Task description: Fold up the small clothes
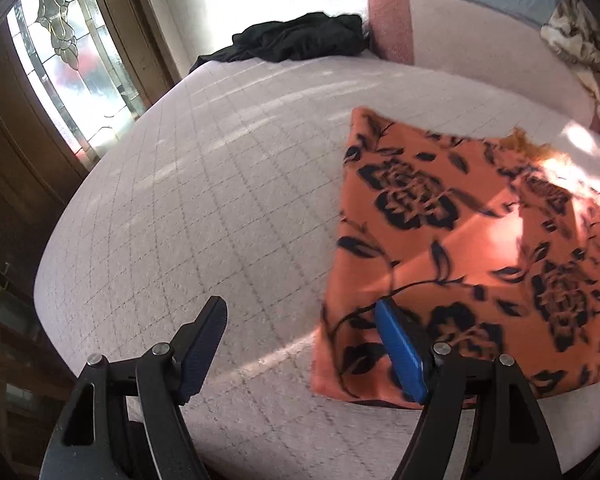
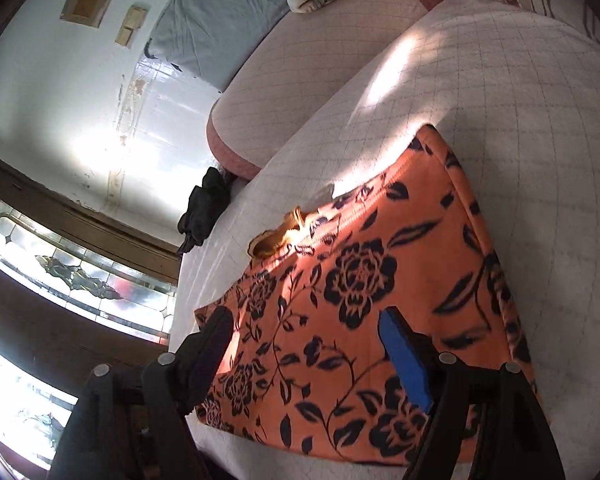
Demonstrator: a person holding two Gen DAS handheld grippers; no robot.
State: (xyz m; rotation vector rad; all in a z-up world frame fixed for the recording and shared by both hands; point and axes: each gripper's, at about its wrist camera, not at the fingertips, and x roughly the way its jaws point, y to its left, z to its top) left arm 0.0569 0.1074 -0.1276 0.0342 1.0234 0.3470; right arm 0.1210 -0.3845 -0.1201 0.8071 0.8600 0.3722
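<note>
The orange flowered cloth (image 1: pixel 460 248) lies flat in a neat rectangle at right of frame, apparently folded. Left gripper (image 1: pixel 300 344) and right gripper (image 2: pixel 308 344) gape wide, holding nothing. A black garment (image 1: pixel 300 40) waits, upper centre.

orange floral garment (image 1: pixel 472 256): 1 | black garment (image 1: pixel 300 42): 1 | grippers: 2

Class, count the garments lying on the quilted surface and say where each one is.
2. The orange floral cloth lies flat near both grippers. The black garment sits crumpled at the far edge, beside the pink bolster. More may lie out of view.
</note>
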